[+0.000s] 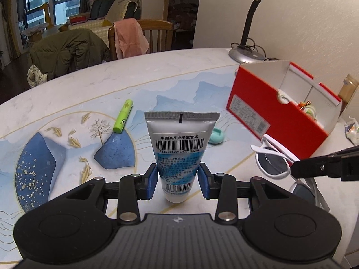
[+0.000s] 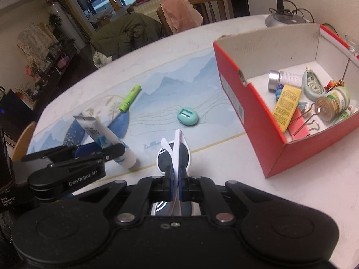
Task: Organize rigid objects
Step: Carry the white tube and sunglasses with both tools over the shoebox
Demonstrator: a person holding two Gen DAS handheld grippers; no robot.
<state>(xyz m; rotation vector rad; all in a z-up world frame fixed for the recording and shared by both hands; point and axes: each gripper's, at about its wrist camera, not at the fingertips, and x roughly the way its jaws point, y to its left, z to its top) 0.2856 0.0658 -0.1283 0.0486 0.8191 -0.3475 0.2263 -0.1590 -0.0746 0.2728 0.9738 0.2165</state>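
The counter (image 2: 157,51) is seen to carry a blue mountain print. A red cardboard box (image 2: 298,154), white inside, is set at about two o'clock from the right gripper (image 2: 176,179); within it a silver-capped bottle (image 2: 277,80), a yellow packet (image 2: 286,107), a pink binder clip (image 2: 300,127) and small jars are gathered. White-framed sunglasses (image 2: 177,150) are pinched by one temple between the right gripper's nearly closed jaws and are held at twelve o'clock, just in front of that gripper. A white and blue ointment tube (image 1: 179,152), crimped end up and cap down, is clamped around its lower body by the left gripper (image 1: 179,177), whose jaws are parted only by the tube's width. A lime-green cylindrical stick (image 1: 123,116) is left lying on the counter at eleven o'clock from the tube. A small teal oval case (image 2: 187,116) is found on the counter at twelve o'clock beyond the sunglasses, well apart from the box.
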